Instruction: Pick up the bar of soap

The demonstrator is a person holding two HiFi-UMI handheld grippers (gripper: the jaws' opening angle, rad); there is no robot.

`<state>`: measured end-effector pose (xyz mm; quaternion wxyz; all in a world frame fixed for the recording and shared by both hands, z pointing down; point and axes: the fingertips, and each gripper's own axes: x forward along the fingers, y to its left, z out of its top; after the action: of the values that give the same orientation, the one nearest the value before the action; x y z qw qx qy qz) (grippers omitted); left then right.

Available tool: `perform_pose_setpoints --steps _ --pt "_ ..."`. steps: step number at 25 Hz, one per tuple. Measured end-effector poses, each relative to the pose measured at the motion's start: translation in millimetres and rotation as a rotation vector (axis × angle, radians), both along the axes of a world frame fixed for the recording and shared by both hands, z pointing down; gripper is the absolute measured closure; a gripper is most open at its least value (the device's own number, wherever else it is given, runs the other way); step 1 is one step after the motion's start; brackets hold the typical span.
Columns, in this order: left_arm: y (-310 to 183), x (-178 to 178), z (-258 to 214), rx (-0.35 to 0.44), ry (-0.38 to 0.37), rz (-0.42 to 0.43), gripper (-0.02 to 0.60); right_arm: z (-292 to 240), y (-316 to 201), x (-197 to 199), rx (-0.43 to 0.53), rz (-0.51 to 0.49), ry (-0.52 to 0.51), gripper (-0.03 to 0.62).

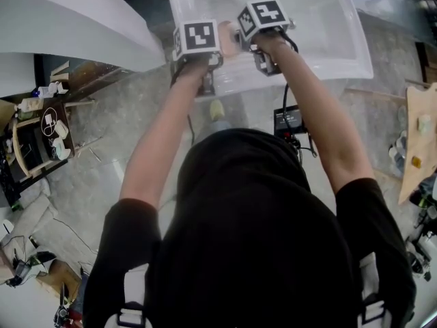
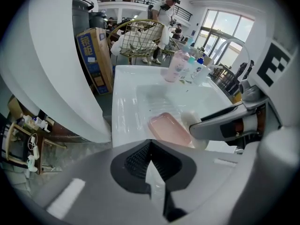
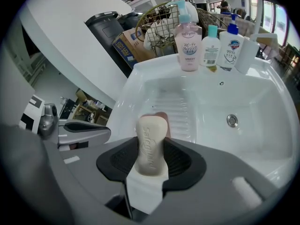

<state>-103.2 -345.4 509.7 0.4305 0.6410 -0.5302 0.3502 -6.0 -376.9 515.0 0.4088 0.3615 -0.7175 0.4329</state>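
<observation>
A white sink (image 3: pixel 267 102) has a round drain (image 3: pixel 231 120) in its bottom. At its back edge stand a pink bottle (image 3: pixel 189 43), a small bottle (image 3: pixel 212 48) and a white bottle (image 3: pixel 231 48). A pink dish (image 2: pixel 169 129) lies in it.

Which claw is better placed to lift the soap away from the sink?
Right: the right claw grips the bar of soap over the sink; the left claw is shut and empty.

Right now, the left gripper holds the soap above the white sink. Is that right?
No: it is the right gripper that holds the soap above the white sink; the right gripper view shows it between the jaws. The left gripper is shut and empty.
</observation>
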Motion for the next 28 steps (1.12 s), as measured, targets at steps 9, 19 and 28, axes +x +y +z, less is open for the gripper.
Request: perform_pose_setpoints --steps 9,19,28 --pt "24.7 26.1 -7.3 0.0 -0.005 0.02 0.583 -10.2 25.0 17.1 0.028 -0.004 -0.013 0.405" --pt "51.6 44.6 -6.0 0.017 -0.004 -0.009 0.583 -21.5 51.7 36.6 0.052 0.003 -0.067 0.405" --pt "73.6 56.8 -17.1 0.043 -0.015 -0.019 0.583 -42.9 75.0 46.1 0.099 0.028 -0.154 0.404"
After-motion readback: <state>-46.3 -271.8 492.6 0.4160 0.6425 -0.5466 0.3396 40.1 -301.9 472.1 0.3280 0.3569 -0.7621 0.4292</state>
